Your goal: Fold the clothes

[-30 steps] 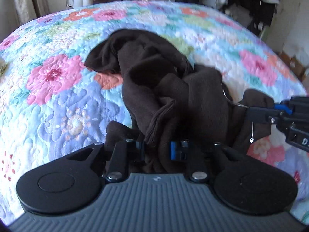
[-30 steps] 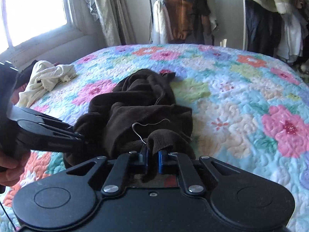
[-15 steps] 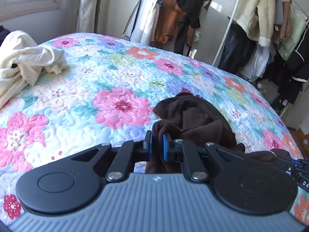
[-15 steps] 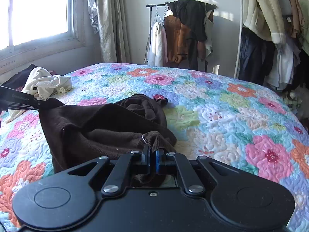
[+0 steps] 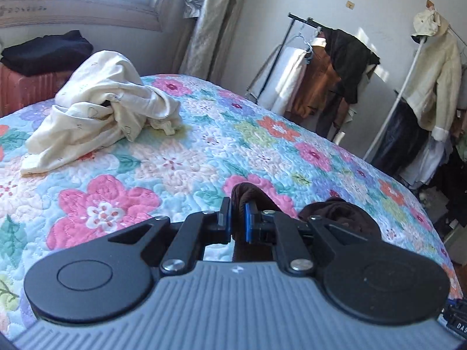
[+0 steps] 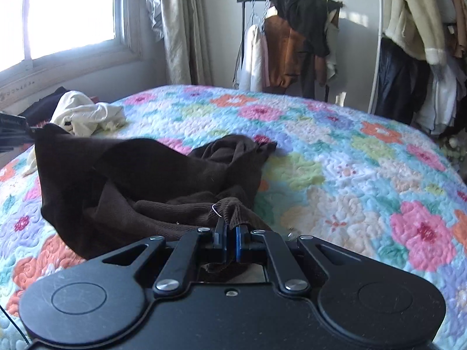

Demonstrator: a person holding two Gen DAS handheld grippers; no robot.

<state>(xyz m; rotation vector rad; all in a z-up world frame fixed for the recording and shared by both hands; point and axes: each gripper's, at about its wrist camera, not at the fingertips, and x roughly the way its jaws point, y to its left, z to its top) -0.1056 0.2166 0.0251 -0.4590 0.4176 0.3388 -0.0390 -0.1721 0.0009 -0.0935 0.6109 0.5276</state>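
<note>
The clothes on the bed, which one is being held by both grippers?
The dark brown garment: the left gripper and right gripper each have their jaws shut on it. The crumpled cream garment lies untouched near the window.

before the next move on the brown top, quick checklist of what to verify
1. Left gripper clamped on brown garment: ok.
2. Right gripper clamped on its edge: ok.
3. Cloth taut between grips: not ok, it sags, bunched.
4. Garment lifted off quilt: not ok, far end lies on it.
5. Cream garment apart from the brown one: ok.
6. Which part each gripper holds: cannot tell.
</note>
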